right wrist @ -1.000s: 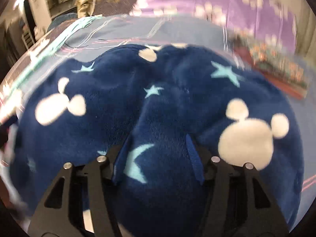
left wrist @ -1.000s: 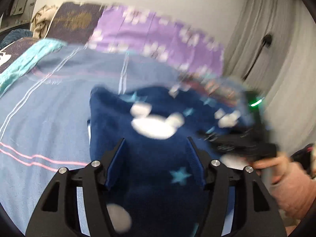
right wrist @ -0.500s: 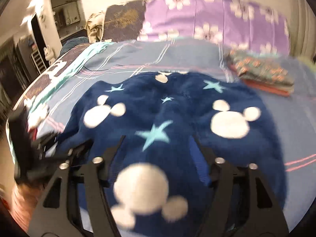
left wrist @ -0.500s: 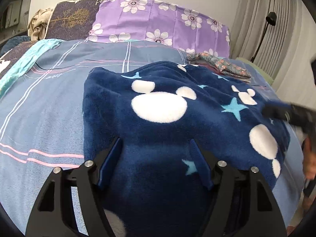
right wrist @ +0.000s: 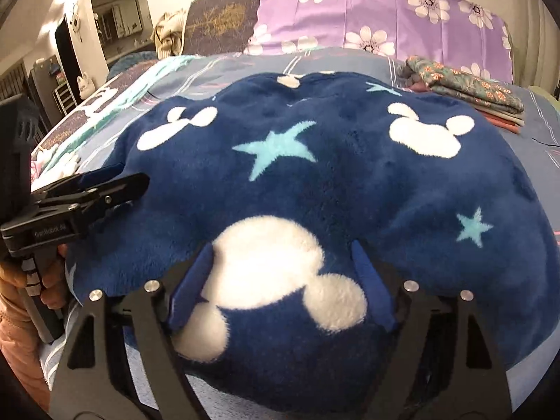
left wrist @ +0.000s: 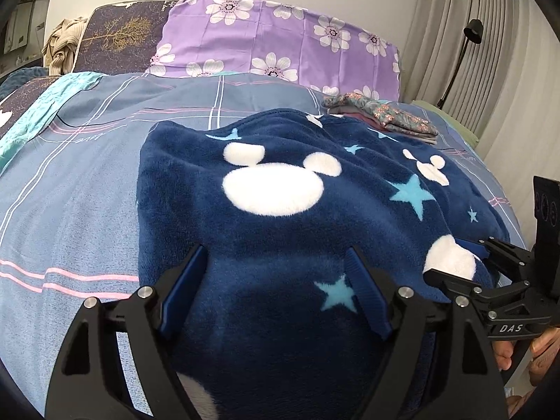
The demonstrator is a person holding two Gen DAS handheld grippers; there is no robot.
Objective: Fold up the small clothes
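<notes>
The fleece garment (left wrist: 280,210) lies spread on the bed (left wrist: 70,192), ahead of and beneath both grippers, and by the look of it no fold is made yet. The left gripper (left wrist: 276,287) and right gripper (right wrist: 283,280) have just been opening; both stand open over its near edge, gripping nothing. Its long axis seems to run from one gripper to the other, though which end is which I cannot tell.
</notes>
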